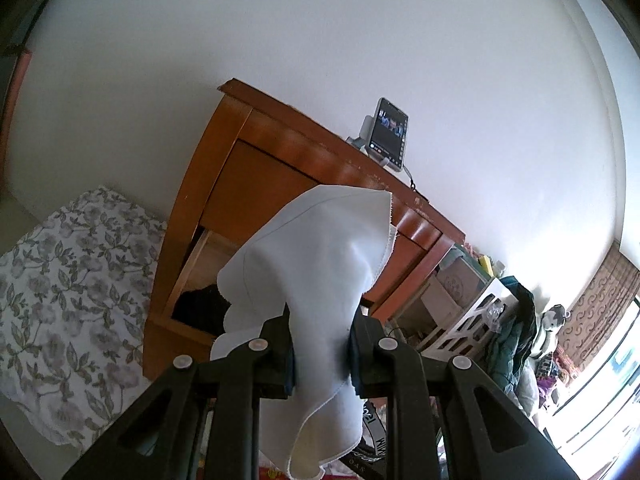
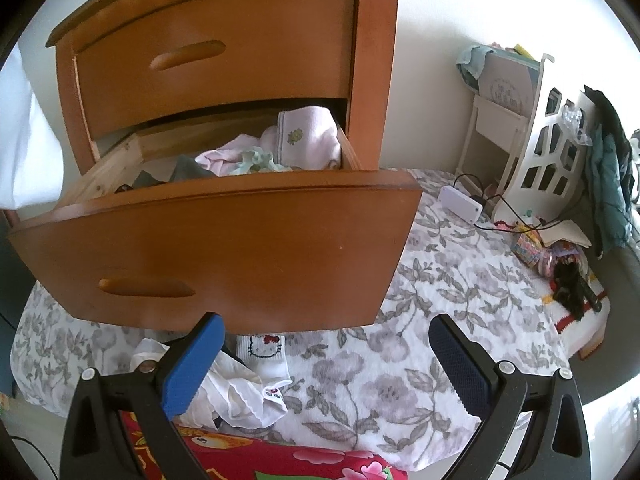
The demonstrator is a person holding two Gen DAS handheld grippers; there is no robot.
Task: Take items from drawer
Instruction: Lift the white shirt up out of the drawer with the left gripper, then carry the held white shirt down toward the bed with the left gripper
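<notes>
Right wrist view: wooden nightstand (image 2: 224, 60) fills the upper left, its lower drawer (image 2: 224, 236) pulled out over the floral bedspread (image 2: 420, 320), with pink towel (image 2: 308, 136) and other bunched clothes inside, a small pile of white garments (image 2: 244, 392) lower left below the drawer front, and the right gripper (image 2: 326, 364) at the bottom, jaws wide apart with nothing between them. Left wrist view: left gripper (image 1: 320, 344) at bottom centre clamps a white cloth (image 1: 316, 264), which drapes over the jaws in front of the nightstand, phone (image 1: 390, 134) on a stand on top.

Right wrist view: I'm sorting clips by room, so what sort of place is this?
Probably a bedroom: a wooden dresser with its drawer full of clothes, beside a flowered bedspread.
</notes>
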